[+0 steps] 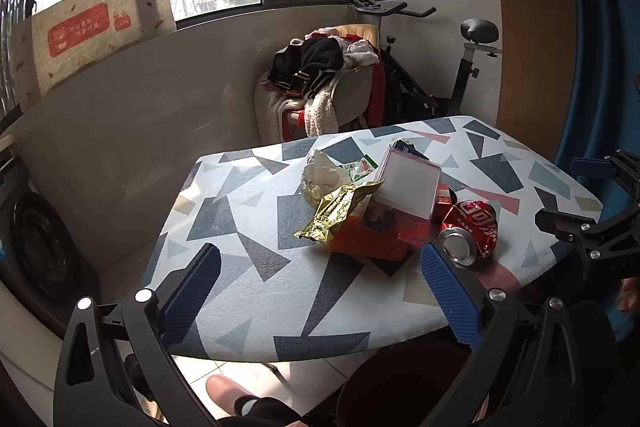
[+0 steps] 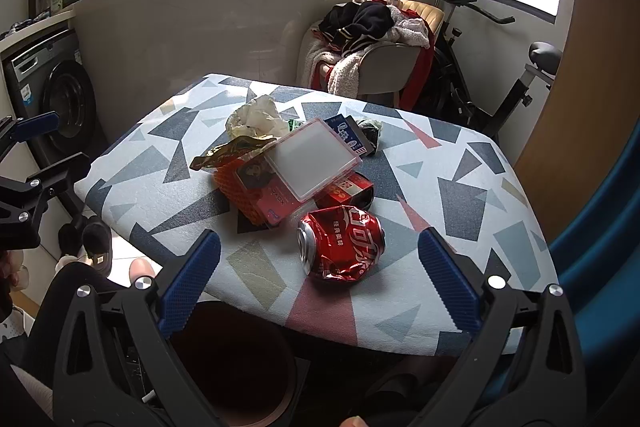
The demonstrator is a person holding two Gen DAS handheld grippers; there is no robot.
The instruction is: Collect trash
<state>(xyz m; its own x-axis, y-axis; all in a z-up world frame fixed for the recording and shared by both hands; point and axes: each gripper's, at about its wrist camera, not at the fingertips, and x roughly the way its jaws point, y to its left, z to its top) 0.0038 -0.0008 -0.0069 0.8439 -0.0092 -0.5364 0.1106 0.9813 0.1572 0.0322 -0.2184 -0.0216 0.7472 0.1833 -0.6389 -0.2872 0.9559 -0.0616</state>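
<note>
A heap of trash lies on the patterned table (image 1: 248, 267) (image 2: 460, 187): a crushed red cola can (image 1: 470, 231) (image 2: 342, 243), a gold foil wrapper (image 1: 340, 207) (image 2: 232, 151), an orange foam net (image 1: 368, 239) (image 2: 236, 191), a clear pink-edged plastic case (image 1: 408, 187) (image 2: 316, 159), crumpled tissue (image 1: 320, 175) (image 2: 256, 115) and a small red box (image 2: 348, 191). My left gripper (image 1: 320, 291) is open and empty, hovering over the near table edge, short of the heap. My right gripper (image 2: 320, 279) is open and empty, with the can just ahead between its fingers.
A dark round bin (image 2: 236, 367) (image 1: 404, 383) stands on the floor below the near table edge. Behind the table are a chair piled with clothes (image 1: 332, 79) (image 2: 372, 39) and an exercise bike (image 1: 460, 67). A washing machine (image 2: 52, 95) stands left.
</note>
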